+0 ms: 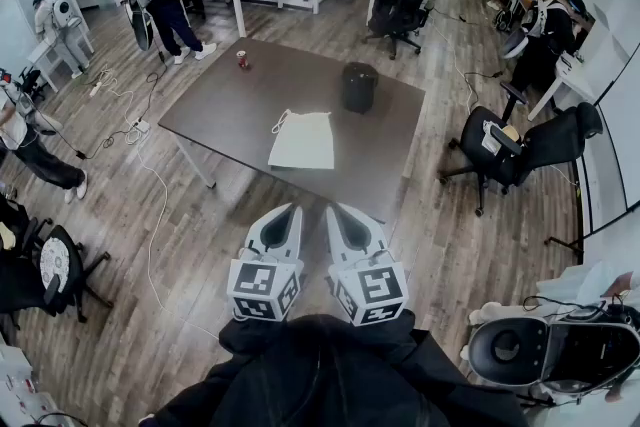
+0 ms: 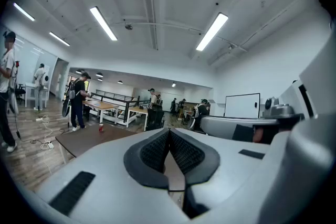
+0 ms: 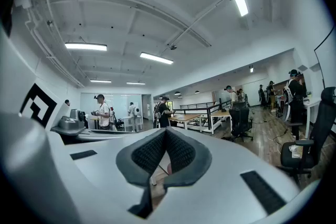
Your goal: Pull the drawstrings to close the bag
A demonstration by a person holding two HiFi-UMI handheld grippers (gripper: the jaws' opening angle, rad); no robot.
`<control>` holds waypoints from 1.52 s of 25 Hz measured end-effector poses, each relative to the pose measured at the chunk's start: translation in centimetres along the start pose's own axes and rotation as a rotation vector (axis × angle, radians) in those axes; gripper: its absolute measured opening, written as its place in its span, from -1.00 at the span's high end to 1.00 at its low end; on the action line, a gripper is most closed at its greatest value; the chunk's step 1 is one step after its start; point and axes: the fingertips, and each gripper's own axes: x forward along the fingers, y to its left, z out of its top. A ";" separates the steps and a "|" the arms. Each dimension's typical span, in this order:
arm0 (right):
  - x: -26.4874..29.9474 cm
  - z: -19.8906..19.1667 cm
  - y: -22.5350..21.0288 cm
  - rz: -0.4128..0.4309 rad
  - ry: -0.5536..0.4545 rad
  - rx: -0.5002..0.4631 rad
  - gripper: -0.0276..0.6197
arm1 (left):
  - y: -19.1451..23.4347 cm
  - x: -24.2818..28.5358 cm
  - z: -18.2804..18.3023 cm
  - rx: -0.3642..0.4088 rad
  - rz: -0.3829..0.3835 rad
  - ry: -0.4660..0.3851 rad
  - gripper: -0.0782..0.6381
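Note:
A white drawstring bag (image 1: 303, 140) lies flat on the dark table (image 1: 230, 105), its cord looping out at the top left corner. In the head view my left gripper (image 1: 283, 215) and right gripper (image 1: 343, 215) hover side by side close to my body, well short of the table's near edge and apart from the bag. Both are shut with nothing between the jaws. In the left gripper view the left gripper (image 2: 169, 132) points level over the room, and the right gripper (image 3: 165, 132) does the same in its own view. The bag is hidden in both gripper views.
A black cylindrical container (image 1: 359, 86) stands on the table beyond the bag, and a small red can (image 1: 241, 59) sits near the far left corner. Black office chairs (image 1: 520, 147) stand to the right. Cables (image 1: 140, 130) trail over the wooden floor at left. People stand at the back.

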 end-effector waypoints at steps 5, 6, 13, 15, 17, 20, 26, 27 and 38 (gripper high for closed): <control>0.4 -0.2 0.9 0.009 0.006 -0.013 0.85 | 0.8 -0.5 -0.1 -0.009 0.007 -0.001 0.69; 0.6 -0.3 1.2 0.014 0.009 -0.015 0.85 | 1.1 -0.6 -0.2 -0.010 0.009 0.000 0.69; 1.5 -1.3 2.7 0.056 0.024 0.005 0.85 | 2.6 -1.4 -0.9 -0.020 0.021 0.009 0.69; 1.8 -1.2 3.1 0.065 0.019 0.007 0.85 | 3.1 -1.6 -0.9 -0.023 0.024 0.010 0.69; 2.1 -1.4 3.4 0.070 0.023 0.005 0.85 | 3.6 -1.6 -1.1 -0.032 0.028 0.014 0.69; 2.8 -2.3 3.9 0.075 0.047 0.001 0.85 | 4.4 -1.7 -1.9 -0.048 0.031 0.027 0.69; 4.3 -5.0 5.6 0.062 0.132 0.015 0.85 | 7.1 -2.8 -3.5 -0.076 0.031 0.060 0.69; 4.4 -5.5 5.8 0.057 0.142 0.022 0.85 | 7.6 -3.1 -3.8 -0.080 0.029 0.066 0.69; 8.0 -9.8 6.2 0.009 0.245 0.057 0.85 | 13.6 -3.3 -7.8 -0.179 0.075 0.138 0.69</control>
